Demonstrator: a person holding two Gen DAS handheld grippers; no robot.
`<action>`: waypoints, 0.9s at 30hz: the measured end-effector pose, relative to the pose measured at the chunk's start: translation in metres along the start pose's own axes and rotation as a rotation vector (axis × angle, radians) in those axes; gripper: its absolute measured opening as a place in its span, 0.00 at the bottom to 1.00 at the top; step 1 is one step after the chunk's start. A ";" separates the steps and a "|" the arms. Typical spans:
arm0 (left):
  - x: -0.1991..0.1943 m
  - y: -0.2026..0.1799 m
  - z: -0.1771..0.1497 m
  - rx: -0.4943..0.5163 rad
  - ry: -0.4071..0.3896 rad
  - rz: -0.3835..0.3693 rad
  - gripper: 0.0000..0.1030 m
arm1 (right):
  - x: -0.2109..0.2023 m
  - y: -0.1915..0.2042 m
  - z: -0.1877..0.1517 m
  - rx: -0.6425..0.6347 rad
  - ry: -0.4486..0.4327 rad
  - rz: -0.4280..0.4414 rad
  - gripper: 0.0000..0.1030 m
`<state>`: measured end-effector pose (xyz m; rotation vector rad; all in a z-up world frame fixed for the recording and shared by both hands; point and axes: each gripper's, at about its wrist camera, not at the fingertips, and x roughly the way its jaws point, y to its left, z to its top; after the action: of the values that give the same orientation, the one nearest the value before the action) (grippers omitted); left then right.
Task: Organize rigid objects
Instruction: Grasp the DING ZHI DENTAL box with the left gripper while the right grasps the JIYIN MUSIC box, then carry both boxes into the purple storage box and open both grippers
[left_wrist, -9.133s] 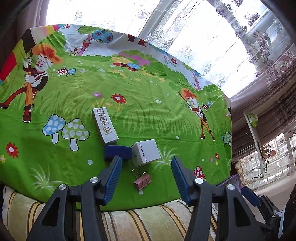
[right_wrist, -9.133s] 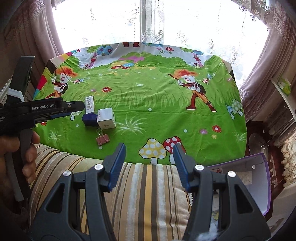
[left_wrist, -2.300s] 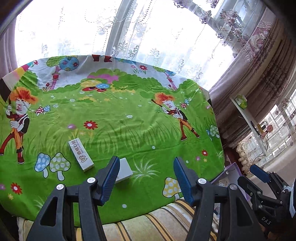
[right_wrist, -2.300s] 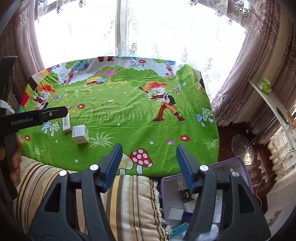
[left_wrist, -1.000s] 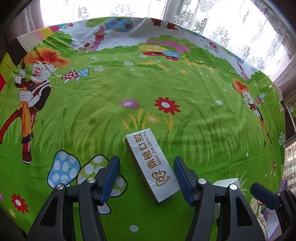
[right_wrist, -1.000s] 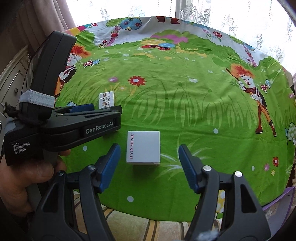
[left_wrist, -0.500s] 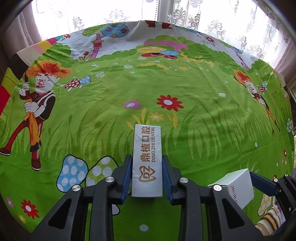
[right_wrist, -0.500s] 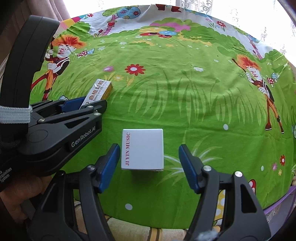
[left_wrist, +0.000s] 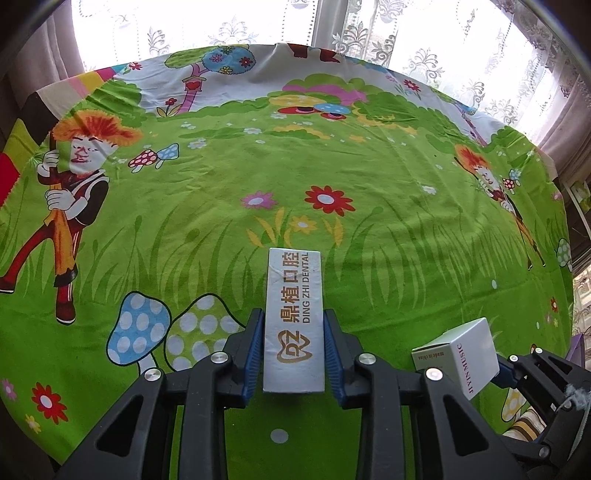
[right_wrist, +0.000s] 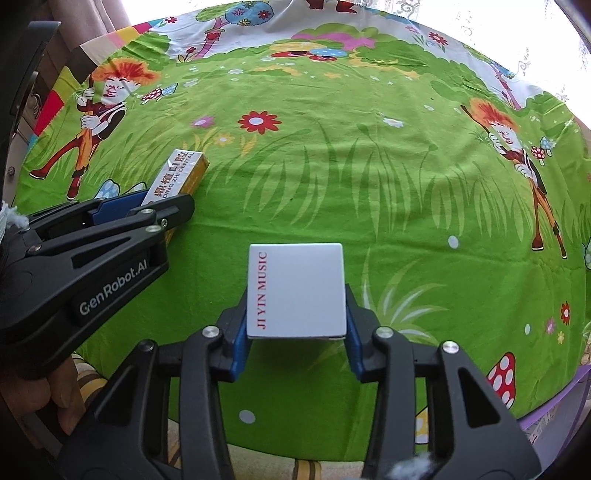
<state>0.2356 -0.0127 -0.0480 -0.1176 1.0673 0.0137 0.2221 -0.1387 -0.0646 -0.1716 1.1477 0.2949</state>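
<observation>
Item 1: left gripper (left_wrist: 293, 354), held low and level over the green cartoon tablecloth (left_wrist: 388, 240), its 2 blue pads (left_wrist: 254, 350) clamped on the long sides of a narrow white dental box (left_wrist: 294, 317) pointing forward. Item 2: right gripper (right_wrist: 295, 332), just beside the left and pointing the same way, blue pads pressed against both sides of a white cube box (right_wrist: 297, 290) marked JI YIN MUSIC. A hand (right_wrist: 55, 398) gripped the left tool's handle.
</observation>
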 end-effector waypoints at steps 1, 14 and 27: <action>-0.002 -0.001 -0.001 0.002 -0.004 0.000 0.31 | 0.000 0.000 -0.001 0.001 -0.002 -0.002 0.44; -0.037 -0.009 -0.016 0.020 -0.060 -0.013 0.31 | -0.033 -0.006 -0.010 0.032 -0.078 -0.055 0.44; -0.089 -0.035 -0.031 0.065 -0.139 -0.062 0.31 | -0.081 -0.031 -0.036 0.103 -0.153 -0.081 0.44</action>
<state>0.1678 -0.0471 0.0178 -0.0896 0.9239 -0.0678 0.1706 -0.1901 -0.0056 -0.1028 0.9991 0.1731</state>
